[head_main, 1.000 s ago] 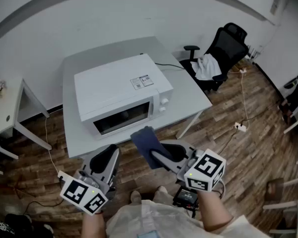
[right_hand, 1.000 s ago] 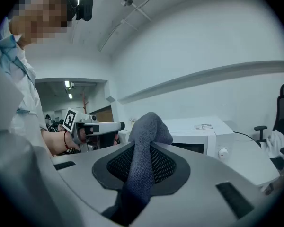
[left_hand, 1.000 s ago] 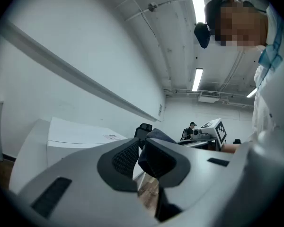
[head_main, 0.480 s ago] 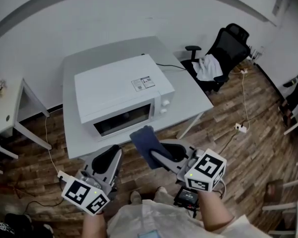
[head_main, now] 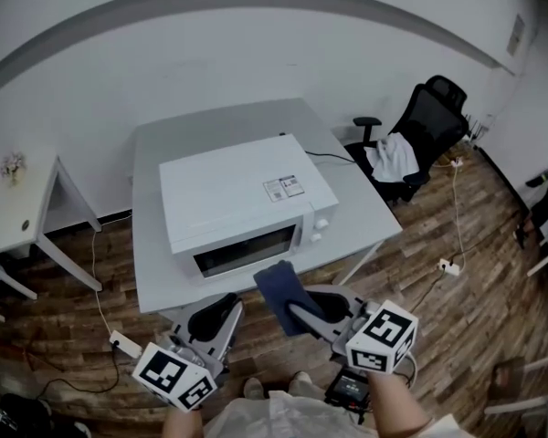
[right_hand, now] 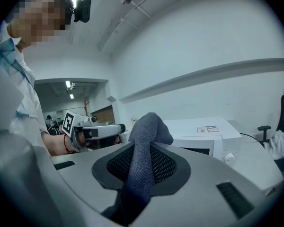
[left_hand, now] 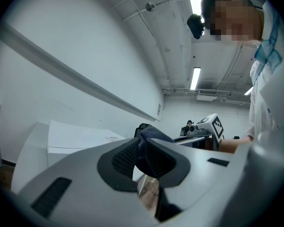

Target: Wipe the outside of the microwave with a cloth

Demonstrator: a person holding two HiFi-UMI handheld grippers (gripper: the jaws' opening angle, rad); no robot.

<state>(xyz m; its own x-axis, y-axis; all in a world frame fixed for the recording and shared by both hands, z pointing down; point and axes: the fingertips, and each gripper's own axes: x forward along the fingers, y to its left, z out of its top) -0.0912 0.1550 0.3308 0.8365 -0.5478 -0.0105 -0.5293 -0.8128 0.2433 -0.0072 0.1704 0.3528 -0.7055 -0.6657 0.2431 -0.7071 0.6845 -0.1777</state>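
On one bench [head_main: 152, 245] stands one microwave [head_main: 242, 190]. Before its door are two tools. The right tool [head_main: 295, 308] is clenched on the single blue cloth [head_main: 276, 286]; the left tool [head_main: 225, 308] is slightly parted, grasping nothing. Only the head view shows one office chair [head_main: 429, 121], right of the microwave.

The left gripper [head_main: 226, 304] and right gripper [head_main: 294, 310] are held side by side, low and pointing forward. The left jaws stand slightly apart with nothing between them. The right jaws clamp a blue cloth [head_main: 276, 286].
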